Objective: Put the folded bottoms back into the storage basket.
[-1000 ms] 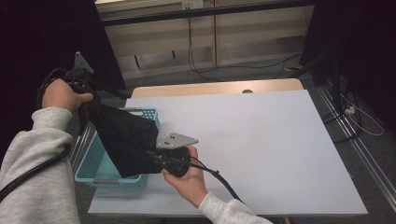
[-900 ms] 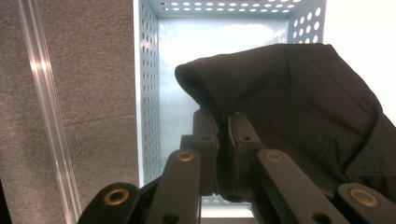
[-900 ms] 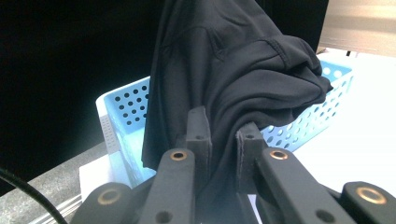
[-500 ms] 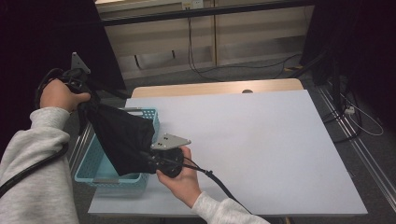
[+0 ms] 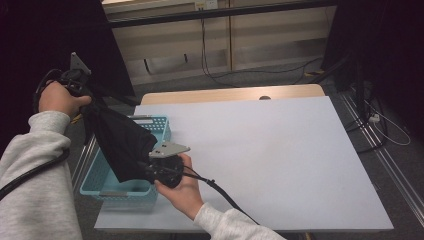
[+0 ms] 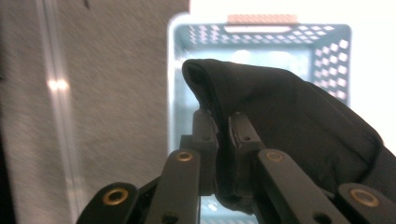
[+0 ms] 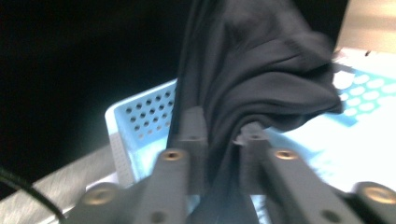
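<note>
Inventory: one black cloth (image 5: 120, 142), one blue basket (image 5: 112, 187). Cloth spans both tools above the basket: left hand-held gripper (image 6: 219, 126) clamps its fold; right hand-held gripper (image 7: 223, 133), jaws just opening, straddles it.

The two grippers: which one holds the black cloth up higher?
The left gripper, raised beside the table, pinches the black cloth at its top; the right gripper is low, over the blue basket.

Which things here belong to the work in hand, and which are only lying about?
Part of the work:
- black cloth, held up over the basket
- light blue basket at the table's left edge
- left claw, pinching a fold of the cloth
- right claw, its jaws just opening, cloth between them

Only lying about:
- white table
- cables on the floor
</note>
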### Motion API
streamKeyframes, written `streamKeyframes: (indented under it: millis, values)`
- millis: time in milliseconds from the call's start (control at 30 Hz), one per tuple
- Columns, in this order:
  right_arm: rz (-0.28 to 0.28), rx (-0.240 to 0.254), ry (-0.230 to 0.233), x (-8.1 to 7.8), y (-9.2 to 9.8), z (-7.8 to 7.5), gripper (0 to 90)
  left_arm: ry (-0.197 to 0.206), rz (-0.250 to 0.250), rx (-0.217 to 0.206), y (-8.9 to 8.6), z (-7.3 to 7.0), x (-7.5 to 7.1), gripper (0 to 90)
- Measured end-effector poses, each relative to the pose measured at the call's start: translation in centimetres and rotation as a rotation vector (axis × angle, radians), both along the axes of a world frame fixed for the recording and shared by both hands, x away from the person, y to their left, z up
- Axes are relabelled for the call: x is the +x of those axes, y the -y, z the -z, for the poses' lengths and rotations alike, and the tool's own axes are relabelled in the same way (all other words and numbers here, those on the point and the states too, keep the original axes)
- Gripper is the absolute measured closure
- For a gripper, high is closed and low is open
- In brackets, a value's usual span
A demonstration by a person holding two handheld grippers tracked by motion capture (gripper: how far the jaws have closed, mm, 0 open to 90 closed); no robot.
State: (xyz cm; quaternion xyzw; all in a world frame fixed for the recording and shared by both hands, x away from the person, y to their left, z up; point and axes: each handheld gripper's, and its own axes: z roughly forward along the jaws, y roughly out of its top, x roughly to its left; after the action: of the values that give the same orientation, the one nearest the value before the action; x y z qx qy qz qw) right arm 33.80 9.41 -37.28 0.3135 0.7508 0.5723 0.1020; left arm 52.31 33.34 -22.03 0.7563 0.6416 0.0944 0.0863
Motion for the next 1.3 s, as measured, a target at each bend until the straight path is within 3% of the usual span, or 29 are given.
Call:
streamKeyframes:
  millis: [67,100,133,233,333,467,733,900,1300]
  values:
    - [0.021,-0.038,-0.031,0.3,-0.1,0.2,56.4,0.061,0.025,0.019,0.0,0.7,-0.1,57.4]
    - [0.038,-0.021,-0.005,0.3,0.5,0.2,56.2,0.079,0.044,0.032,0.0,1.0,-0.2,53.7]
    - [0.055,-0.005,0.014,0.3,1.2,0.1,54.4,0.07,0.05,0.031,0.1,1.4,-0.4,54.2]
    - [0.066,-0.006,0.014,0.6,3.2,-0.3,47.5,0.067,0.057,0.007,0.1,2.5,-0.9,46.6]
    - [0.066,-0.013,0.033,0.5,5.1,-0.8,43.2,0.051,0.07,-0.003,0.4,3.8,-1.3,43.5]
    - [0.062,-0.04,0.054,0.6,7.3,-0.9,33.3,0.06,0.078,-0.022,0.8,4.9,-1.9,38.9]
    - [0.046,-0.088,0.066,0.9,11.4,0.4,21.7,0.073,0.112,-0.064,1.6,6.3,-2.6,31.9]
    - [0.048,-0.08,0.069,0.7,13.7,1.1,19.4,0.086,0.123,-0.076,2.1,6.9,-2.9,30.2]
    - [0.074,-0.116,0.047,0.2,17.1,2.3,17.5,0.105,0.174,-0.115,4.1,7.6,-3.4,26.8]
